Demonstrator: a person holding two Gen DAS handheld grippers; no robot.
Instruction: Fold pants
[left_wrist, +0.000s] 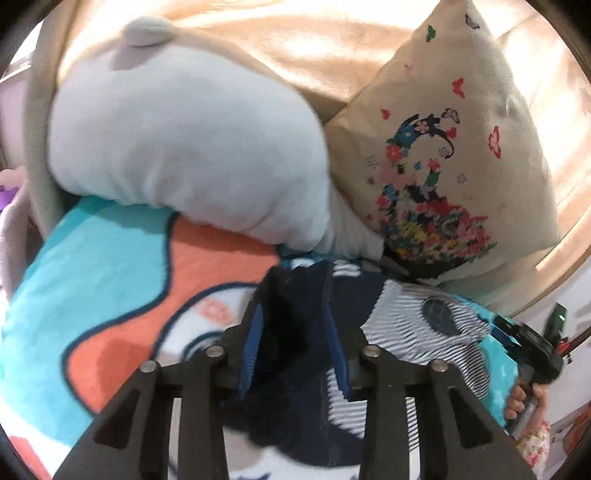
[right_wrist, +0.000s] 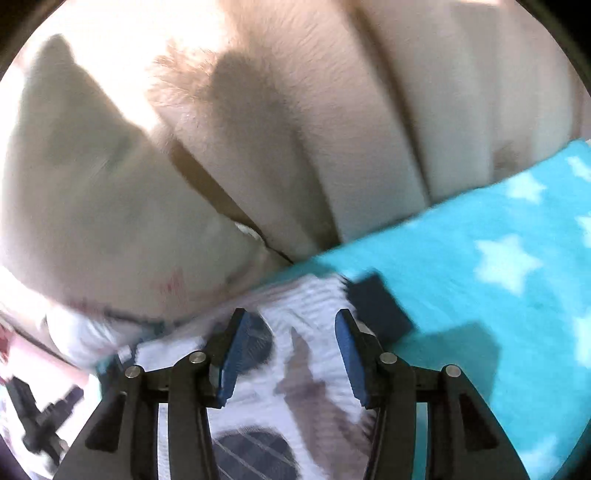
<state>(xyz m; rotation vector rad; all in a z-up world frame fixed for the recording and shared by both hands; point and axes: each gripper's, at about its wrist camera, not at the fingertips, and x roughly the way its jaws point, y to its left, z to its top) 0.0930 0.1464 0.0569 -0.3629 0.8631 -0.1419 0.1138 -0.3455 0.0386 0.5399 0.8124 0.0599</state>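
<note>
The striped pants (left_wrist: 417, 325) lay on the star-print blanket (right_wrist: 498, 258) just below the floral pillow (left_wrist: 447, 155) and grey plush (left_wrist: 184, 147), both tools, left (left_wrist: 297, 295) and right (right_wrist: 290, 321), spread above them.

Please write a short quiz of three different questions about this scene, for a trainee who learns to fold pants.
1. True or false: the striped pants lie on a plain white sheet.
2. Which cushion carries a flower print? A) the grey cushion B) the beige cushion C) neither
3. Fill in: in the right wrist view, the right hand-held gripper has its jaws ____ over the pants.

Key
1. False: they lie on the turquoise blanket with white stars.
2. B
3. Open: the blue pads stand apart with striped cloth showing between them.
</note>
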